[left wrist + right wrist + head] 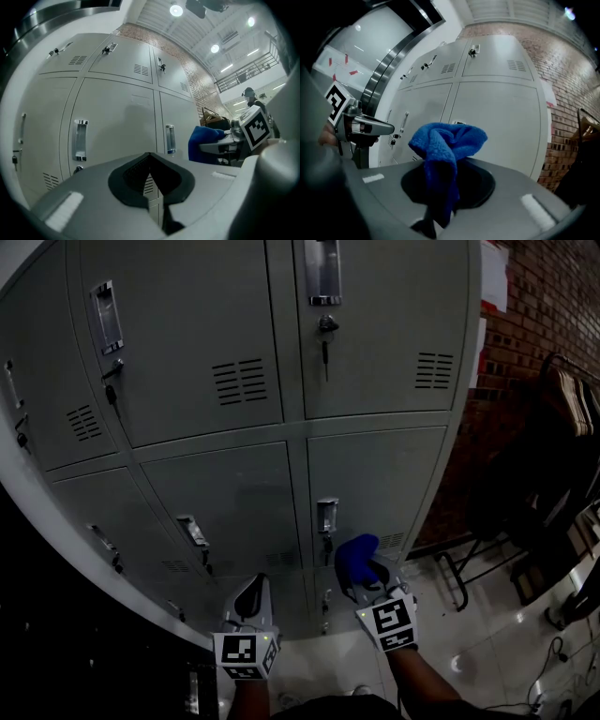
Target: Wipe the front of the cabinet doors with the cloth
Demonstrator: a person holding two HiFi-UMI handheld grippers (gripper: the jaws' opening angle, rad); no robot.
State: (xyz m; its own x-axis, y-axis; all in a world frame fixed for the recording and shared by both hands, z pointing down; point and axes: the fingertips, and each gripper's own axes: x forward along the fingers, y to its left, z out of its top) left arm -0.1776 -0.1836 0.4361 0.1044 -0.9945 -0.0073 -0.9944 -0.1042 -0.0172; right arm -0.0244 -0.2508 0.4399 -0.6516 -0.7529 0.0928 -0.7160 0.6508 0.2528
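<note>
Right gripper (367, 585): jaws clamped on blue cloth (447, 140), bunched ahead as wiping pad, near lower locker door (375, 470). Left gripper (251, 596): jaws together, empty, idle alongside.

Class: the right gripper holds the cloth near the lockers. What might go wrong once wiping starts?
1. The cloth is held by one end in the right gripper; rubbing may pull it loose.
2. A key sticks out above, and a handle sits beside the cloth; either may snag it.
3. The left gripper, shut and empty, hovers near the doors and may knock them.
</note>
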